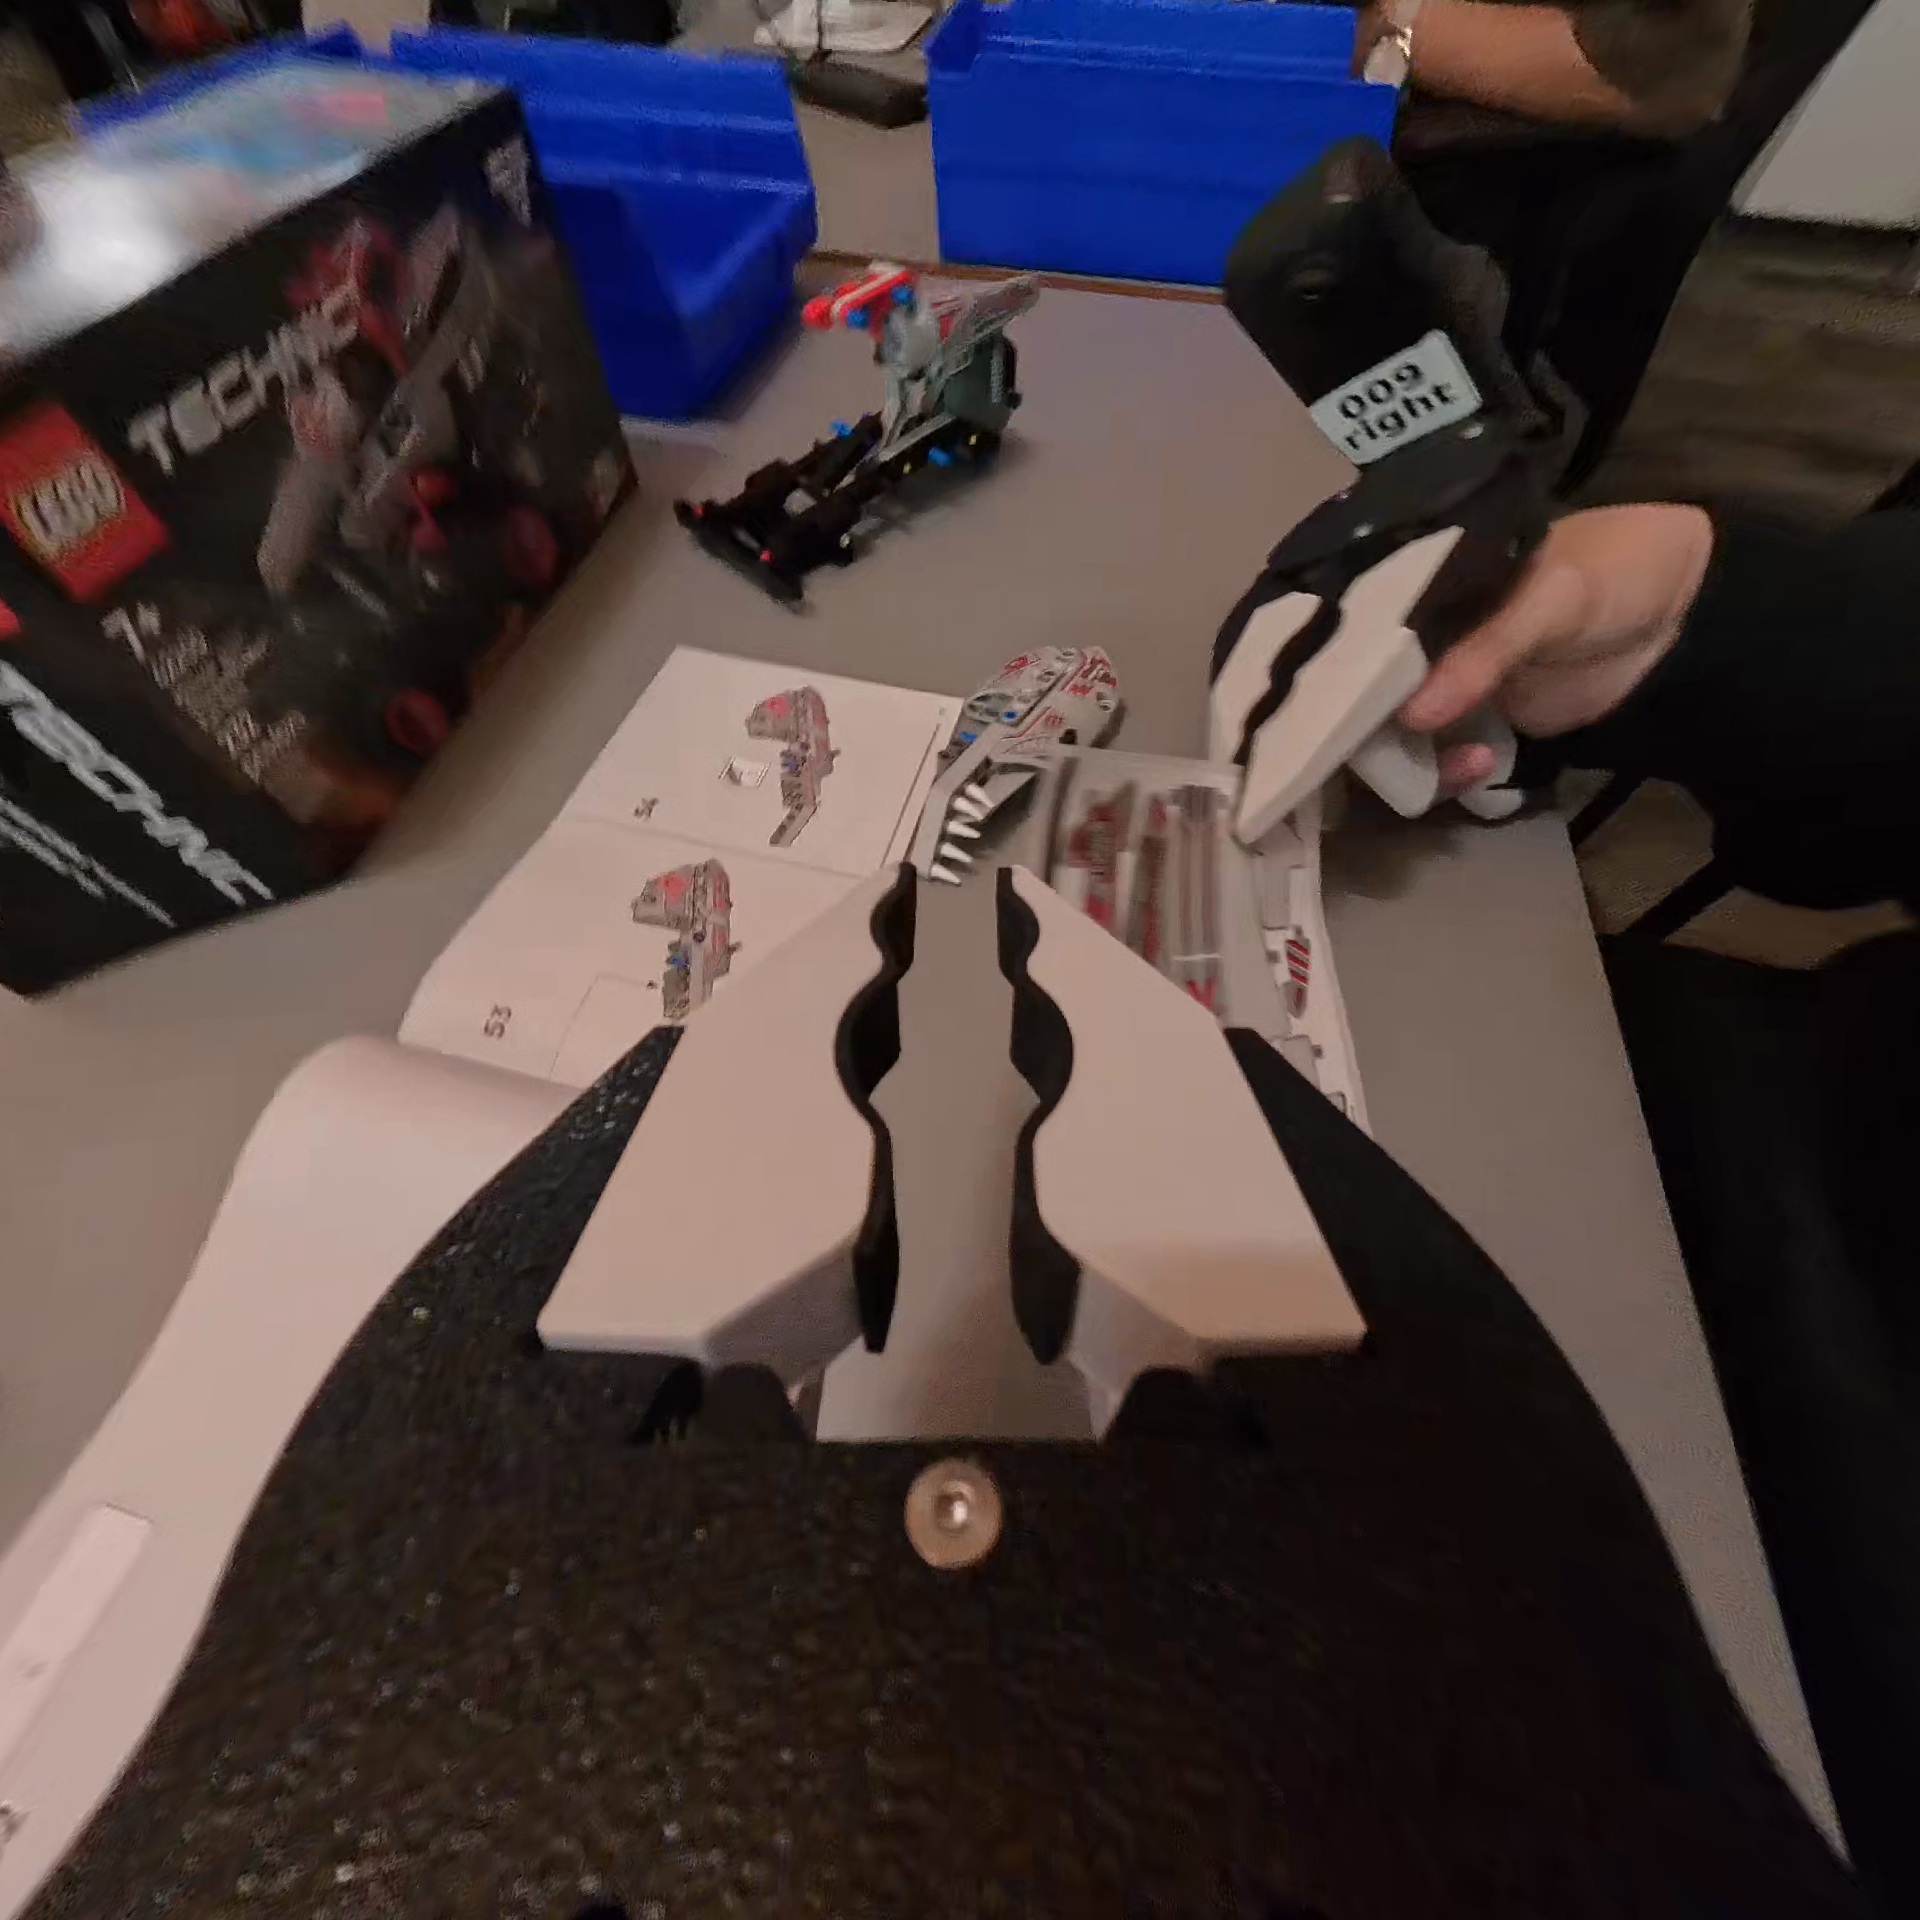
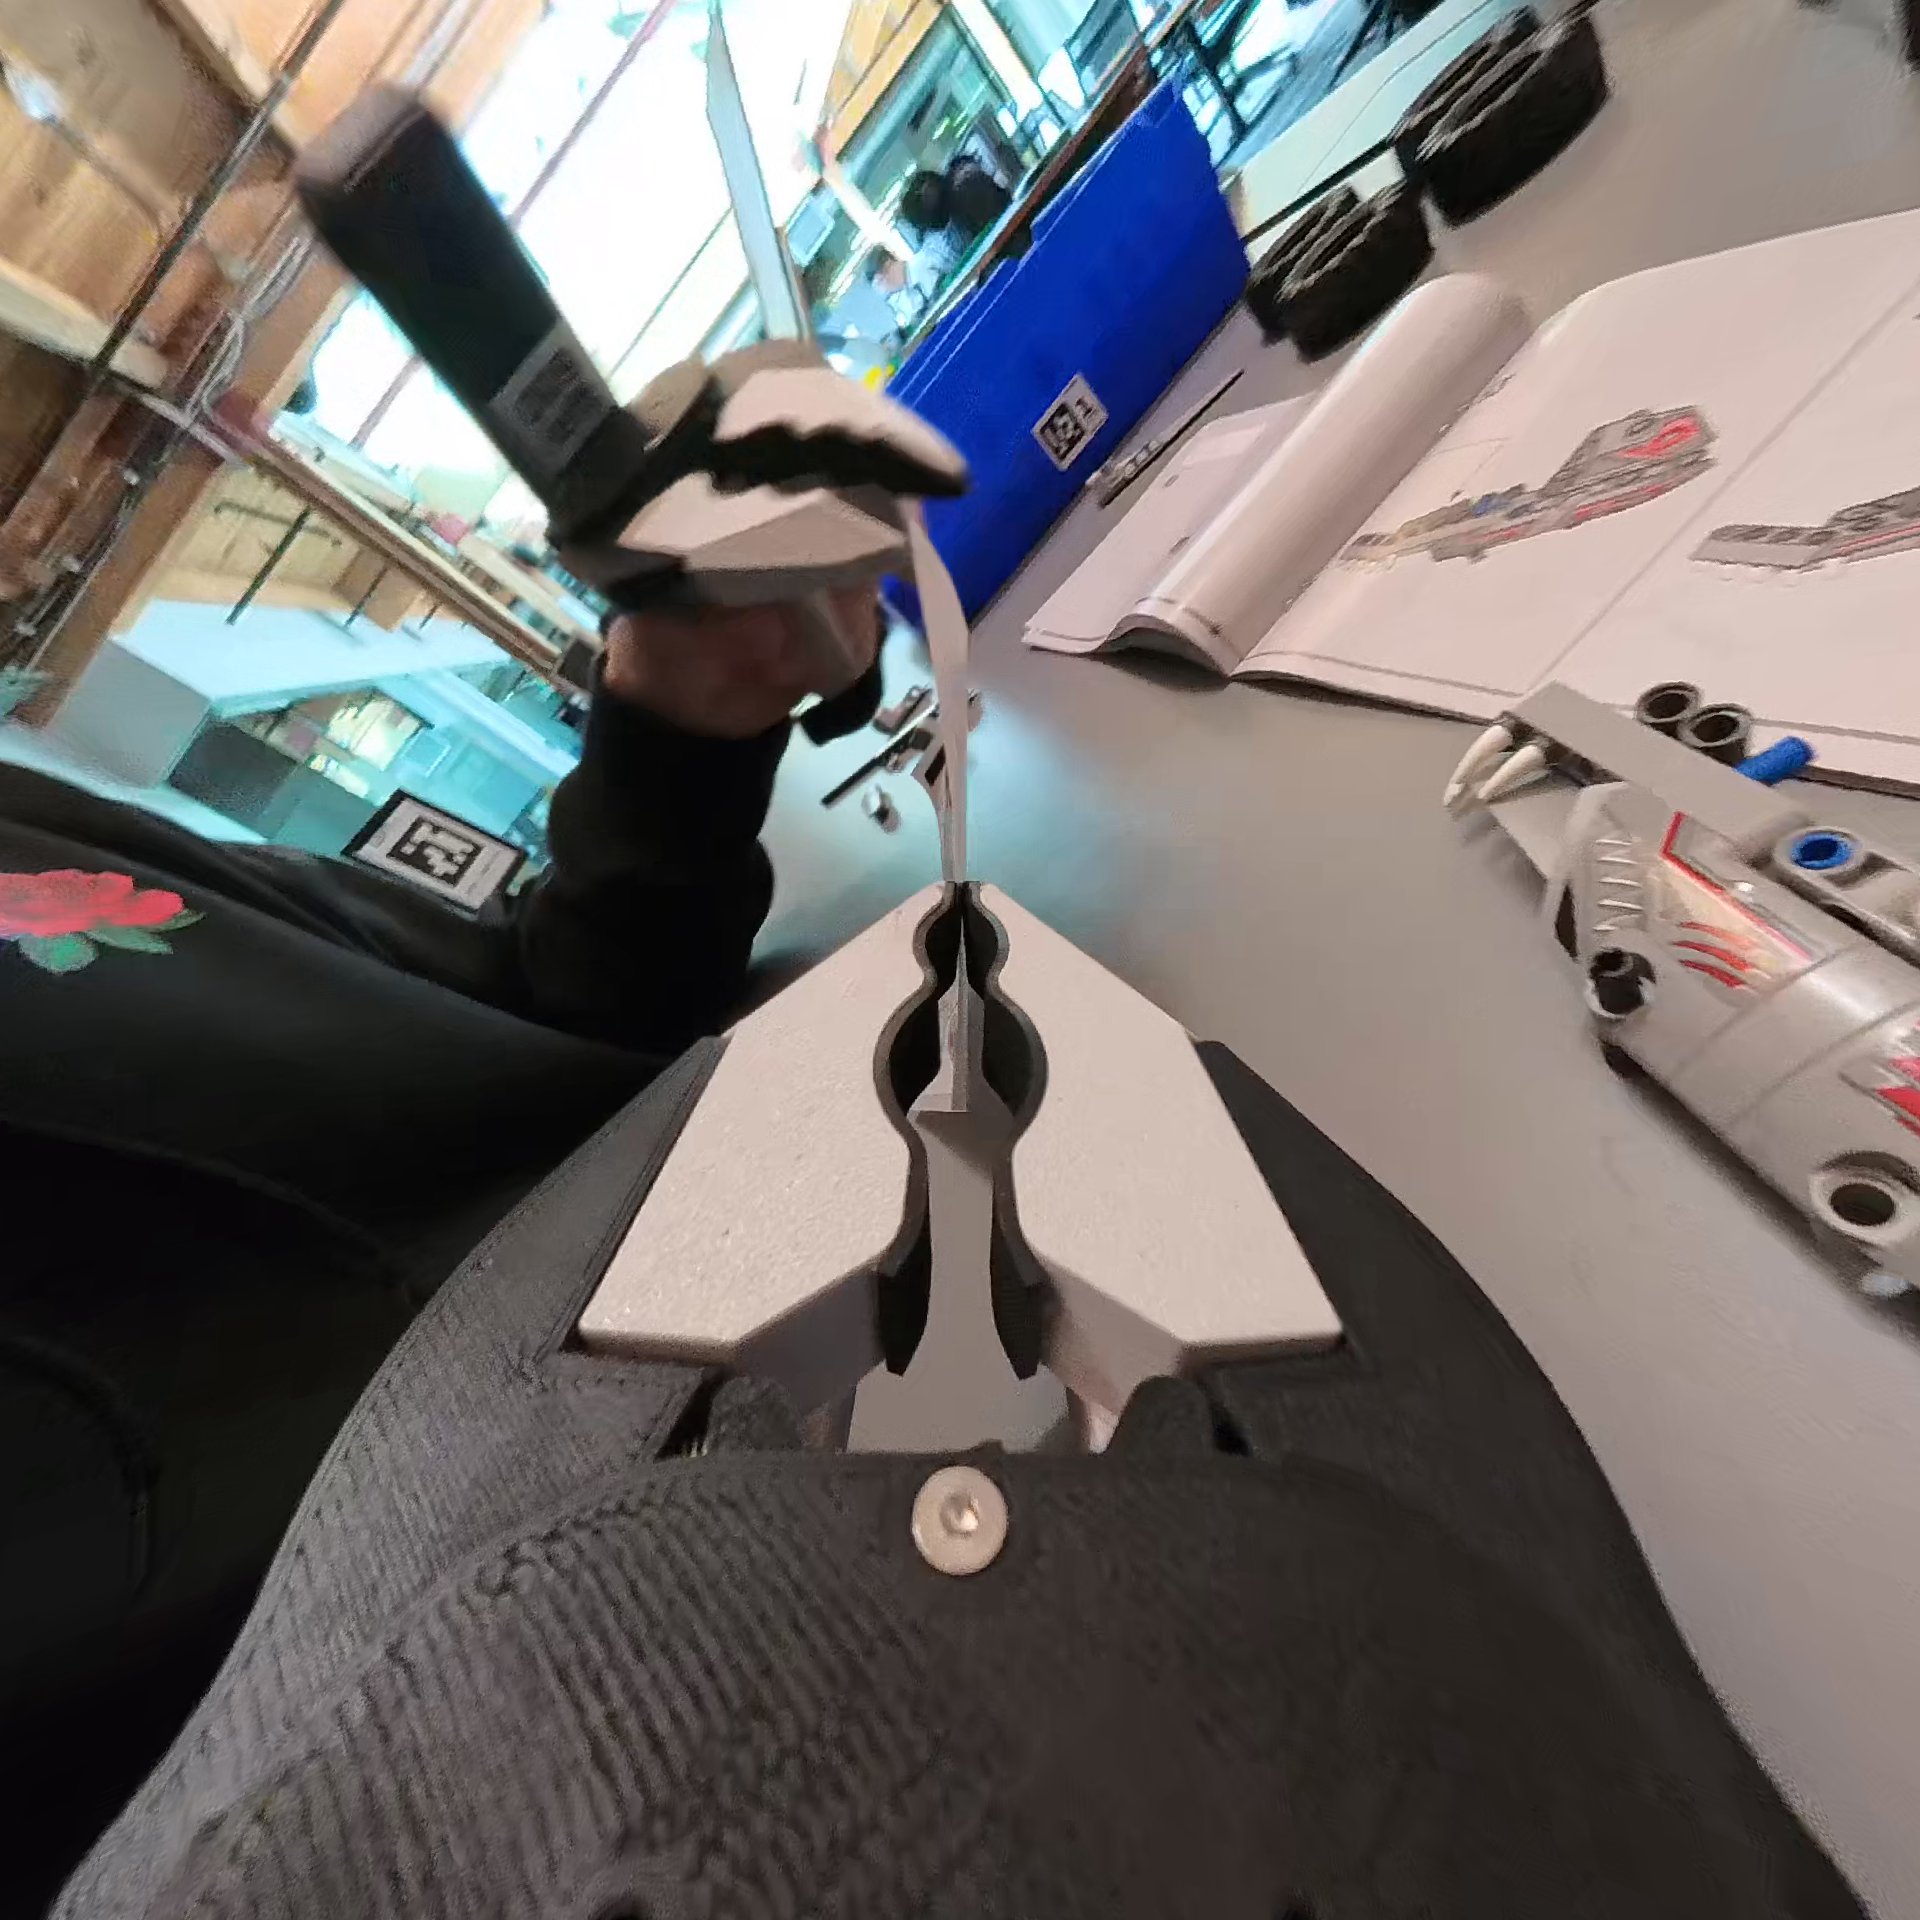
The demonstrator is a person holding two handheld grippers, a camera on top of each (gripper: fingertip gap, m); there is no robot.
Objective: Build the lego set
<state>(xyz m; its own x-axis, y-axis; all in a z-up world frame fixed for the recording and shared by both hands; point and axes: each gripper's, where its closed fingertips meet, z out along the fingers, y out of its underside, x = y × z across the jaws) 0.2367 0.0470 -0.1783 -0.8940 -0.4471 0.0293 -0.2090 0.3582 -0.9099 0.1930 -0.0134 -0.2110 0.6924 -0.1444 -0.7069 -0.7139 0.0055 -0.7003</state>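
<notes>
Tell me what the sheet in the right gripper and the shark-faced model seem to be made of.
Sheet pinched in the right gripper: thin, glossy, bending under its own weight, so likely paper or plastic film; the left view shows red-and-grey shapes printed on it. Model: hard moulded plastic, grey with a slight sheen, round holes and white teeth.

1. Your right gripper (image 2: 961,894) is closed on a thin pale sheet (image 2: 948,727), seen edge-on, which rises from between the fingertips and curves upward.
2. Your left gripper (image 2: 821,488) is blurred, raised above the grey desk (image 2: 1299,935), with your hand (image 2: 717,665) gripping it from below; its fingertips sit close to the sheet's upper part.
3. To the right, a grey lego piece (image 2: 1745,997) with white teeth and red markings lies on the desk.
4. Beyond it, the open instruction booklet (image 2: 1455,499) lies flat.
5. A blue bin (image 2: 1070,343) stands farther back, with black tyres (image 2: 1351,260) beside it.
</notes>
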